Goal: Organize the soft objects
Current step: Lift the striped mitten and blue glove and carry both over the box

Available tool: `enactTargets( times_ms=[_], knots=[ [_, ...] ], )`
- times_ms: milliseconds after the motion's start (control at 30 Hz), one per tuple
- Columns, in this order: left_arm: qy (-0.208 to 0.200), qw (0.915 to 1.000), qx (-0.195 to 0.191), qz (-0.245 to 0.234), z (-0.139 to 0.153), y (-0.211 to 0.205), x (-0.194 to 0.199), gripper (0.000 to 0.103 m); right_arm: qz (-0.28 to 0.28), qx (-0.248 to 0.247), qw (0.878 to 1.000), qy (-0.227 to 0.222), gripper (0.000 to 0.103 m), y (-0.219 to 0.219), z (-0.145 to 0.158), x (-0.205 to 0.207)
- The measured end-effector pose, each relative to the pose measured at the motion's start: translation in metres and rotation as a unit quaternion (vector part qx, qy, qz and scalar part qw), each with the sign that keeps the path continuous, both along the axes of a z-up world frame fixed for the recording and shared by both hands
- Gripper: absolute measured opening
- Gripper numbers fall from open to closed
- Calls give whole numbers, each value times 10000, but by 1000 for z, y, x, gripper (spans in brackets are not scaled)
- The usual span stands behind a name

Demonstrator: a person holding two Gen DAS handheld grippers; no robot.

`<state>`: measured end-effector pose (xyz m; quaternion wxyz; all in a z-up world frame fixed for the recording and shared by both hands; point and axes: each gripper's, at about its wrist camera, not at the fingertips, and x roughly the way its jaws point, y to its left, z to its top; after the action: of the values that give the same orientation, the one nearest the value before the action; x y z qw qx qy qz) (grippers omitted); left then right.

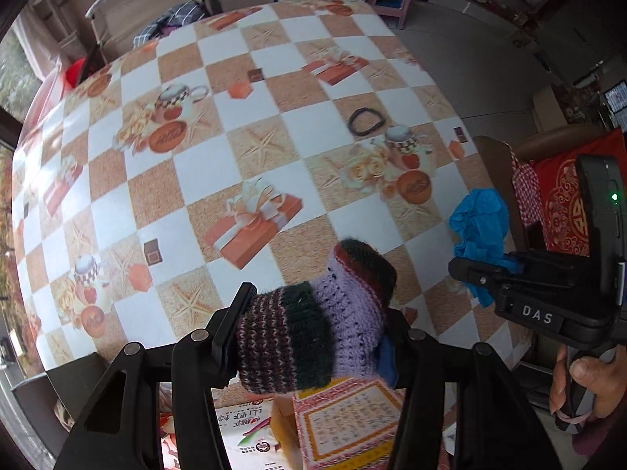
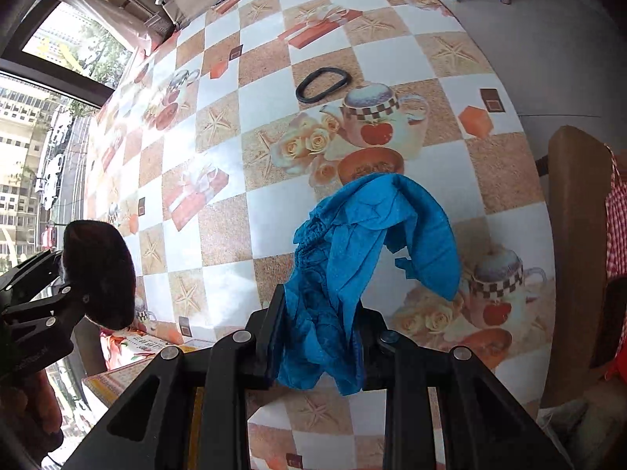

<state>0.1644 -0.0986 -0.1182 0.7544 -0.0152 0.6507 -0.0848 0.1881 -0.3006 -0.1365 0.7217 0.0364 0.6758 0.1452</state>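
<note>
At lower centre, the left gripper (image 1: 313,325) clamps a striped purple-and-dark knitted sock (image 1: 313,321) and the right gripper (image 2: 319,325) pinches crumpled blue cloth (image 2: 364,243), both above the checkered surface (image 1: 196,164), whose broad middle lies bare but for a black rubber ring (image 1: 367,120) toward its right edge.

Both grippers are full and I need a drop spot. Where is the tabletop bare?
Nearly all of the table is bare. Only the black ring lies on it, toward the far right. The left half is widest open. Crowded: the near edge, where the knitted piece and blue cloth hang in the grippers.
</note>
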Motion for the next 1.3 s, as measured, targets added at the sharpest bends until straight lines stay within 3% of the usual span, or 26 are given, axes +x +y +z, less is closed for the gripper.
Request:
enactTargets(
  times_ms=[300,667,1067,1300],
  knots=[
    [-355,9951,-269,-884,42,-65,-22,58,-514,63,9985,-159,29,-18,21,-50],
    [-363,9735,-726,-2140,66,-125,-88,58,-815,-107,9963,-231,29,-49,53,-126],
    [-321,9547,-622,-2893,73,-122,-165,58,-909,-79,9957,-149,29,-43,54,-189],
    [-264,9528,-469,-2988,70,-98,-193,58,-814,49,9966,-139,29,-24,52,-212]
  ],
)
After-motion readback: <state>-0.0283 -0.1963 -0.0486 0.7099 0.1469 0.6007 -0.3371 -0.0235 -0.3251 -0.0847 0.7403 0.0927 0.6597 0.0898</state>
